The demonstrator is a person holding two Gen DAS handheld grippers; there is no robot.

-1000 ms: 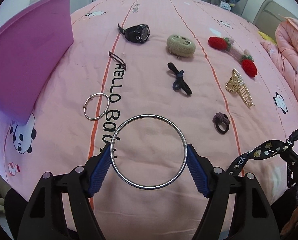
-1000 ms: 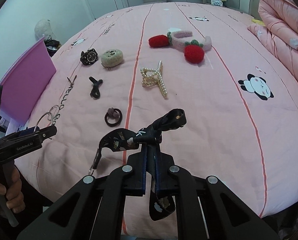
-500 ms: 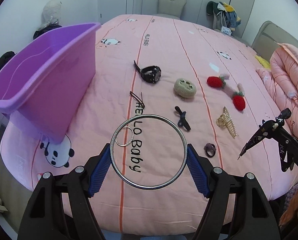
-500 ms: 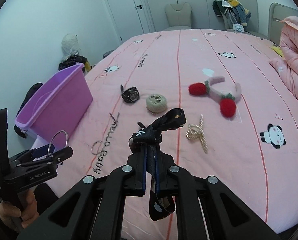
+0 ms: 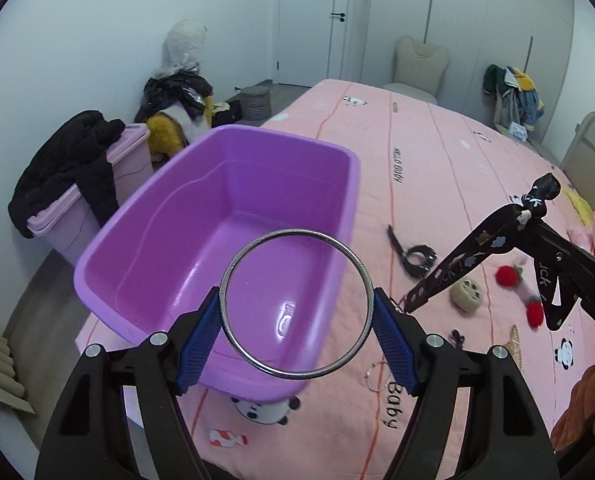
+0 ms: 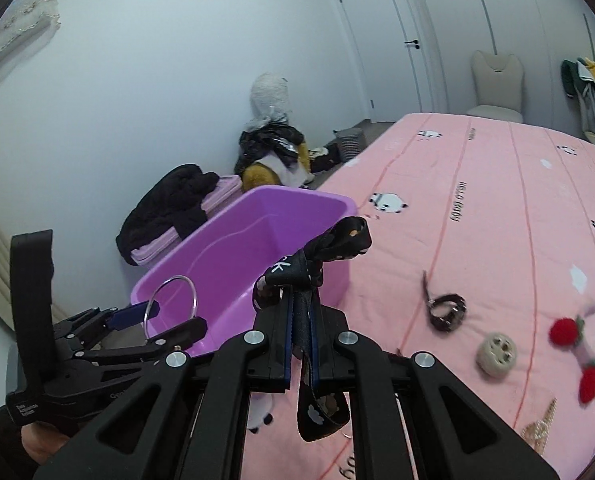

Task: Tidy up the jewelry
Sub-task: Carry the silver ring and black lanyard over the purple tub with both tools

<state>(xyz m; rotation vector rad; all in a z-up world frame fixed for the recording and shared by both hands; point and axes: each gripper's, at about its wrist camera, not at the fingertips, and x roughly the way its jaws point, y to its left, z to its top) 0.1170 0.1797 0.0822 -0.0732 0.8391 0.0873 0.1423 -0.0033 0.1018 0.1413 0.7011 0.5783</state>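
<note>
My left gripper [image 5: 296,336] is shut on a large silver bangle [image 5: 233,272] and holds it above the near end of the purple bin [image 5: 177,216]. The bangle [image 6: 172,280] and the left gripper [image 6: 153,322] also show in the right wrist view, over the bin [image 6: 233,240]. My right gripper [image 6: 300,344] is shut on a black patterned ribbon [image 6: 317,248], held in the air just right of the bin; the ribbon [image 5: 485,244] also shows in the left wrist view.
On the pink bed [image 5: 437,184] lie a black watch [image 6: 447,312], a beige round clip [image 6: 495,352], a strawberry headband [image 6: 577,344], a pearl claw clip [image 6: 541,428] and a small silver ring [image 5: 375,376]. A pink bin with dark clothes [image 5: 69,176] stands beside the bed.
Both grippers have lifted and swung left from over the jewelry toward the purple bin. The bangle now hangs over the bin's inside. Both grips are unchanged.
</note>
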